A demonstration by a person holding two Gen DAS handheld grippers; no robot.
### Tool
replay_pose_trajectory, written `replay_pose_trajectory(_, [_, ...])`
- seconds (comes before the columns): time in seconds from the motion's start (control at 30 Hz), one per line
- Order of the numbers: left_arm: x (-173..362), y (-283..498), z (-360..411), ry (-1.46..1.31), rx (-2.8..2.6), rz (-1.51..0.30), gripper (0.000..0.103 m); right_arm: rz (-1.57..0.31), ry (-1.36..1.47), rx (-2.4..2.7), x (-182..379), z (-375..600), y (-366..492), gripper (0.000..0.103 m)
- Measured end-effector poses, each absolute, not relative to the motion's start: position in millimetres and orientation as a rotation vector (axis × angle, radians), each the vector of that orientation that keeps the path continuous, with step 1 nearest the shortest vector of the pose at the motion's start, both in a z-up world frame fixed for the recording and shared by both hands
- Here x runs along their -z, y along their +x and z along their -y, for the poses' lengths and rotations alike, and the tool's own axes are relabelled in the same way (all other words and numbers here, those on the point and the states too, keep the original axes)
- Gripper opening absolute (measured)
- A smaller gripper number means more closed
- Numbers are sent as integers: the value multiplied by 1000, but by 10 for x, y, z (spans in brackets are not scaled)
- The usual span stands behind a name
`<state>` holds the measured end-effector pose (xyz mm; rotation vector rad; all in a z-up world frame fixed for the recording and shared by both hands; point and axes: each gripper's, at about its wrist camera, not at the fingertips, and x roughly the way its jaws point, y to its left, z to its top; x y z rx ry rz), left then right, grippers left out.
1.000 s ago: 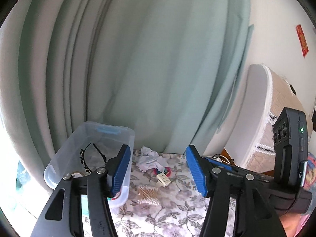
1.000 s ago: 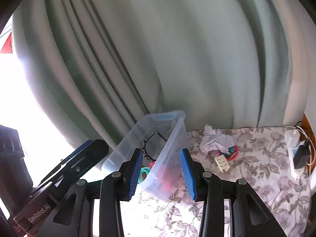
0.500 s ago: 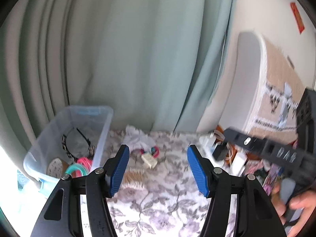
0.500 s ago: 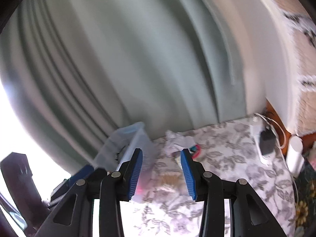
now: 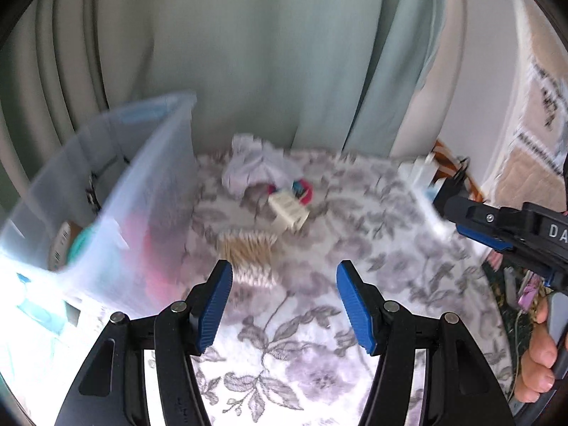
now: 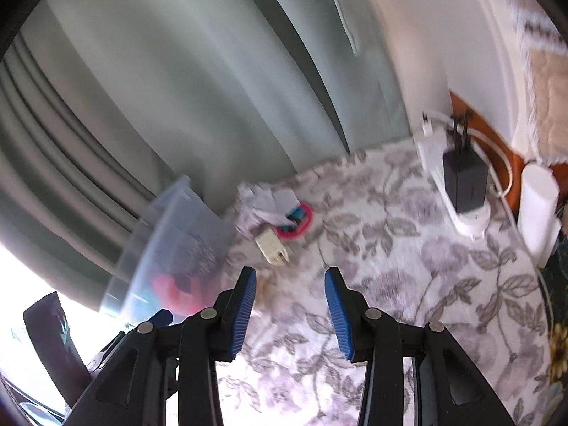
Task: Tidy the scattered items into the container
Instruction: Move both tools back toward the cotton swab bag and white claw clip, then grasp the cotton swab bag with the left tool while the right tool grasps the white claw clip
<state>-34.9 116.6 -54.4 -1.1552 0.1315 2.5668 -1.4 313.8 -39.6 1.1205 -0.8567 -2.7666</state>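
Both grippers tilt downward with jaws apart and empty: the left gripper (image 5: 284, 284) wider than the right gripper (image 6: 290, 289).

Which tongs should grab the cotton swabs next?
Probably the left tongs: open and empty, the cotton swabs lie just ahead of them. The right tongs sit farther right.

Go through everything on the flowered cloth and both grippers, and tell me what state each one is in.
Clear plastic bin: lidless, partly filled.
Bundle of cotton swabs: on cloth, outside bin.
Cream plug adapter: lying outside bin.
Crumpled white tissue: outside bin.
Left gripper: open, empty.
Right gripper: open, empty.
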Motion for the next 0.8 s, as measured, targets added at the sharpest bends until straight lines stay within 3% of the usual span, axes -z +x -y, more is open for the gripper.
replay_pose_trajectory(0.43, [1260,-921,-1189,-1295,-2573,-162,62,661,1289,2616,911,-2783,-781,43])
replay_pose_trajectory(0.53, [1377,-1033,-1149,-1317,-2586,-133,62,587,1305,2591,976,-2684,-1024,50])
replay_pose_trajectory(0.8, [1499,-1213,-1114,-1308,-2598,-122,62,469,1373,2544,1212,-2500,-1529,51])
